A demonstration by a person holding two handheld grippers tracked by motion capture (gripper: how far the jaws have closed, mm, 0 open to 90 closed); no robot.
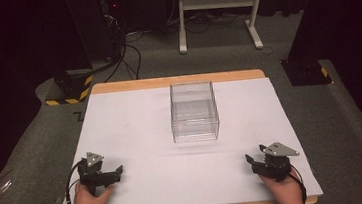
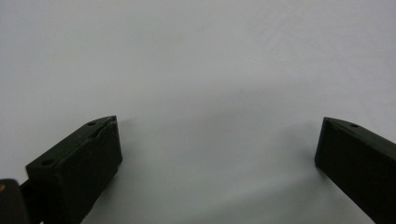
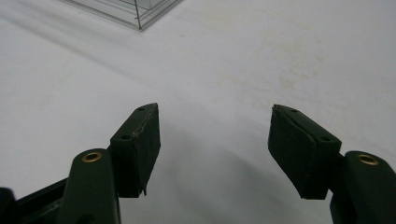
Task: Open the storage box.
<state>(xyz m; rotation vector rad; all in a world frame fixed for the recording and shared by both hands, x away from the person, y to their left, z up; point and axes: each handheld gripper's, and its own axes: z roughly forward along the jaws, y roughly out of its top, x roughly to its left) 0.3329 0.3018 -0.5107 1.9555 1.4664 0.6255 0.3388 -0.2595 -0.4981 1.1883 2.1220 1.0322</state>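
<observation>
Clear box (image 1: 194, 112) sits empty mid-table, on white sheet (image 1: 136, 131), closer to far edge than to the hands. Left gripper (image 1: 118, 171) rests on sheet near-left of box, well apart from it; jaws spread wide, nothing btwn them, white sheet under them in left gripper view. Right gripper (image 1: 249, 160) near-right of box, also well apart; jaws spread, empty. Box corner (image 3: 140, 14) shows at top left of right gripper view.
</observation>
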